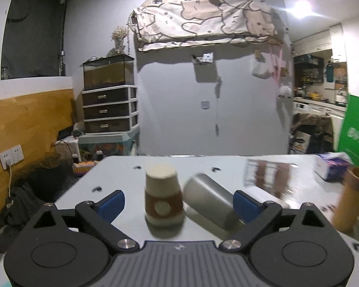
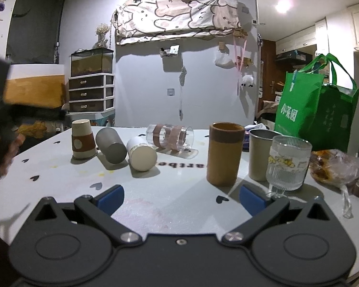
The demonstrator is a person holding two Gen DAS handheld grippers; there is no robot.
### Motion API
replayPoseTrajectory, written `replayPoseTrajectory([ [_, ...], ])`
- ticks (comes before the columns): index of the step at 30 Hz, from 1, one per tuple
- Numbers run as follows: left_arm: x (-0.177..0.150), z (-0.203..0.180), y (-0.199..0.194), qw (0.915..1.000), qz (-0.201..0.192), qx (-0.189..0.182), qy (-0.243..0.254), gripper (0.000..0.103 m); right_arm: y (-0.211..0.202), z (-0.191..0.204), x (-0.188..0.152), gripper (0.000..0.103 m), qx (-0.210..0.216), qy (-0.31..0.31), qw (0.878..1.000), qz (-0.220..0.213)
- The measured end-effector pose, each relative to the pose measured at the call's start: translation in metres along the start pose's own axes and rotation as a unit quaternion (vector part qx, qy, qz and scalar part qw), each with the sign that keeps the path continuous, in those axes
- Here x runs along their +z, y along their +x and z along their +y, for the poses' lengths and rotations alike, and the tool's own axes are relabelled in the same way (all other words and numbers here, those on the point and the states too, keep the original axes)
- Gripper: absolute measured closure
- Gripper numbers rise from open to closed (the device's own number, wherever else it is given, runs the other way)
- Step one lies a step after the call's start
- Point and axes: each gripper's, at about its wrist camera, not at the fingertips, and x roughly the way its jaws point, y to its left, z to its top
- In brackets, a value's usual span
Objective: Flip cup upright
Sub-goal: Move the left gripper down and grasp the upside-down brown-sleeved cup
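Note:
A cream paper cup with a brown sleeve (image 1: 164, 197) stands upside down on the white table (image 1: 122, 174), between the fingers of my open left gripper (image 1: 178, 203). A grey metal cup (image 1: 209, 198) lies on its side just right of it. In the right wrist view the same paper cup (image 2: 82, 140) and grey cup (image 2: 111, 146) show at the left, with a white cup (image 2: 141, 153) and a clear glass (image 2: 171, 136) also on their sides. My right gripper (image 2: 182, 199) is open and empty over the near table.
A brown cylinder cup (image 2: 223, 154), a metal cup (image 2: 260, 156) and a ribbed glass (image 2: 287, 162) stand upright at the right. A green bag (image 2: 313, 110) and a plastic food bag (image 2: 335, 167) sit behind. A small box (image 1: 330, 167) lies far right.

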Motion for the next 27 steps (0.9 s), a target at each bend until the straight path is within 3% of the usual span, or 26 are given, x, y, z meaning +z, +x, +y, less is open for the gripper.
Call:
replayPoseTrajectory([
  [8, 0.020, 0.019, 0.088, 0.9981, 0.041, 0.041, -0.019, 0.015, 0.006, -0.004, -0.010, 0.000, 0.007, 0.002, 1.000, 0.012],
  [12, 0.023, 0.034, 0.130, 0.9948, 0.067, 0.049, -0.059, 0.019, 0.011, -0.008, -0.015, 0.000, 0.008, 0.004, 1.000, 0.024],
  [16, 0.021, 0.039, 0.152, 0.9926, 0.076, 0.053, -0.078, 0.019, 0.014, -0.013, -0.019, 0.000, 0.004, 0.004, 0.999, 0.032],
  [21, 0.014, 0.029, 0.163, 0.9936, 0.077, 0.064, -0.053, 0.020, 0.015, -0.018, -0.022, 0.000, -0.003, 0.010, 0.999, 0.037],
  [26, 0.010, 0.022, 0.170, 0.9943, 0.085, 0.060, -0.023, 0.032, 0.017, -0.019, -0.024, 0.000, -0.002, 0.013, 0.999, 0.040],
  [27, 0.010, 0.022, 0.169, 0.9947, 0.086, 0.050, -0.023, 0.042, 0.017, -0.019, -0.024, 0.000, -0.001, 0.013, 0.999, 0.041],
])
